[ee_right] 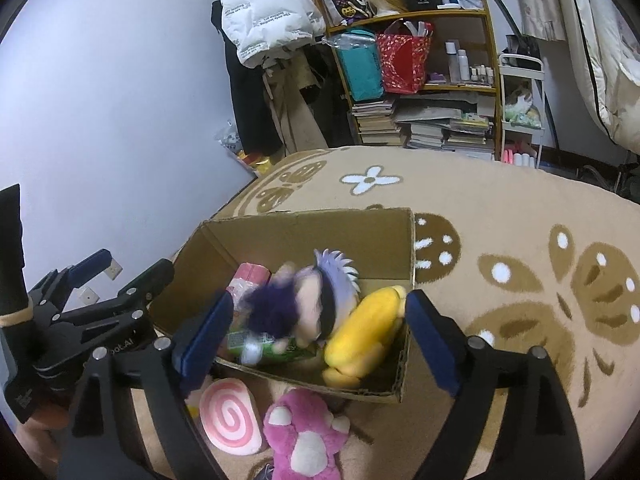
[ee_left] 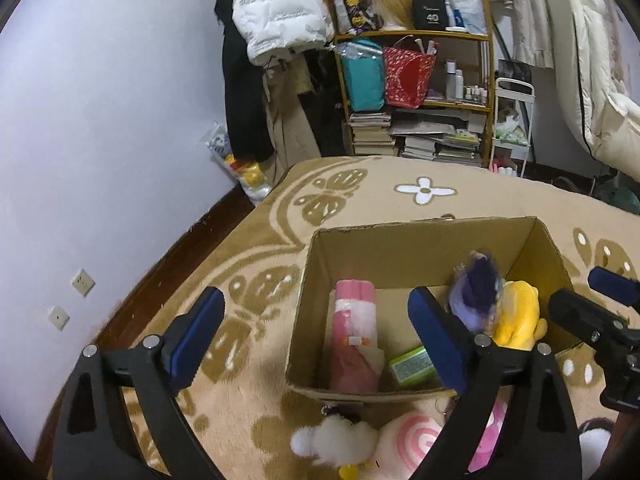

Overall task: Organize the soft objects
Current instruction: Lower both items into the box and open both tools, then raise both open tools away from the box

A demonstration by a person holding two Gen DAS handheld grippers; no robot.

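Both the left claw (ee_left: 316, 336) and right claw (ee_right: 320, 340) are wide and hold nothing, while the pink bear (ee_right: 304, 436) looks light and squishy, easiest to pinch around its fat middle.

My pads (ee_left: 208, 320) are dark blue on black arms. The cardboard box (ee_right: 304, 224) is plain brown. In it lie a yellow plush (ee_right: 368, 328), a doll (ee_right: 312, 300) with lilac hair and a dark purple tuft, a pink pack (ee_left: 356, 320) and a green packet (ee_left: 412, 366). On the near side, a pink-and-white swirl cushion (ee_right: 230, 416) and a magenta plush (ee_right: 304, 432). The rug (ee_right: 500, 208) is beige with brown leaf patterns and a white flower.
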